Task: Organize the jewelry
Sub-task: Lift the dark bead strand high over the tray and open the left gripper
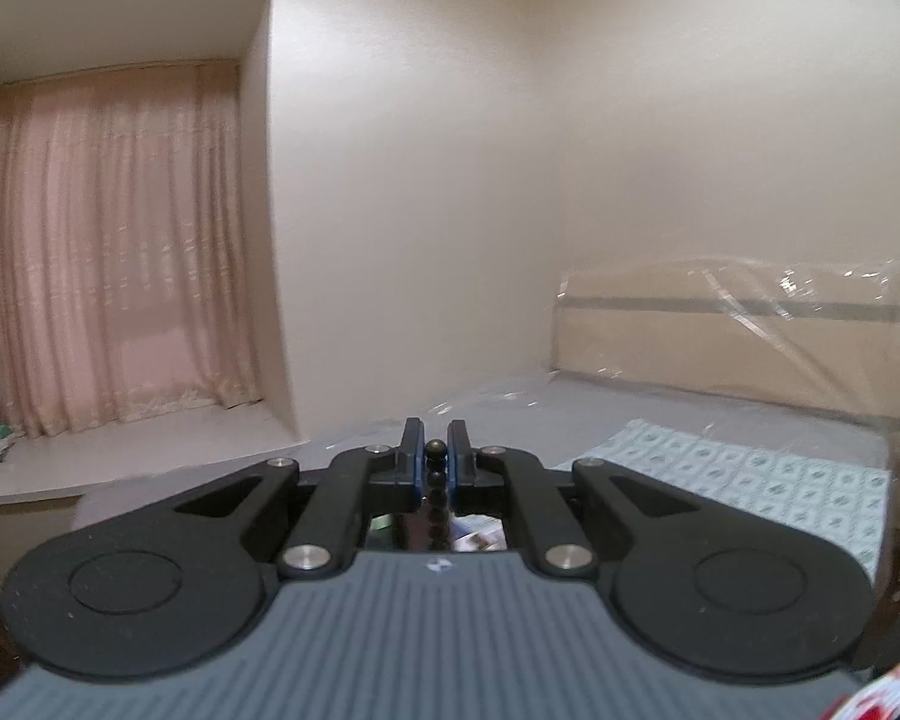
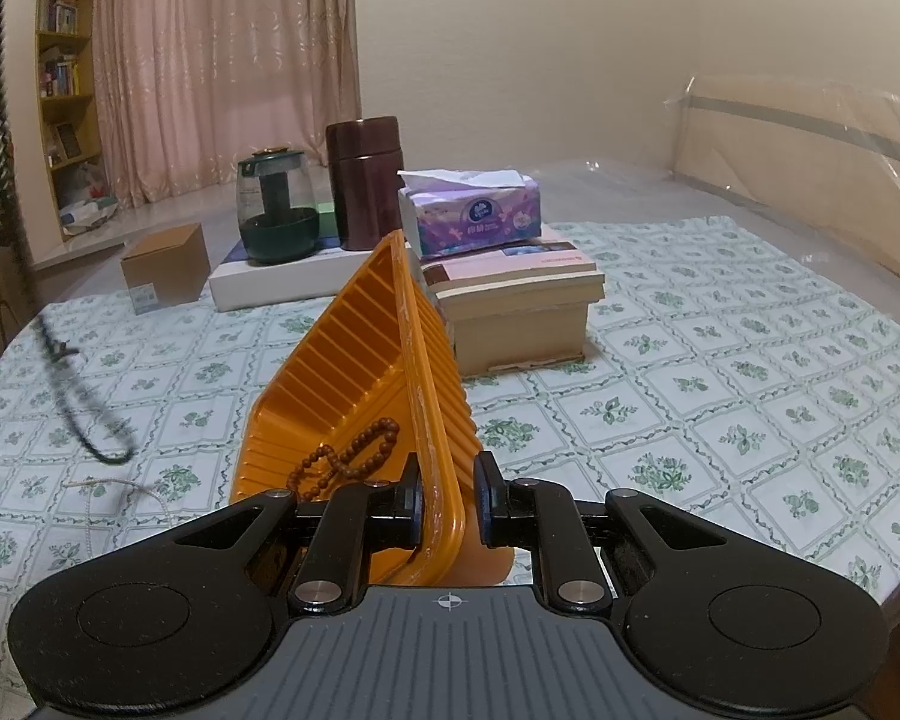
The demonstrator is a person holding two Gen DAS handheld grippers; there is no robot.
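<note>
On the floral bedspread (image 2: 720, 360), right gripper (image 2: 447, 495) clamps the orange tray (image 2: 354, 354) tilted to receive; left gripper (image 1: 434, 450) pinches the black bead necklace (image 1: 435, 480) aloft.

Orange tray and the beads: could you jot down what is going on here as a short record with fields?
left gripper: shut on black bead string, which hangs down
right gripper: shut on rim of orange tray, tray tilted
in tray: brown bead bracelet
on patterned cloth: white bead strand, left of tray
behind tray: tissue box on stacked books, dark flask, glass teapot, cardboard box
</note>
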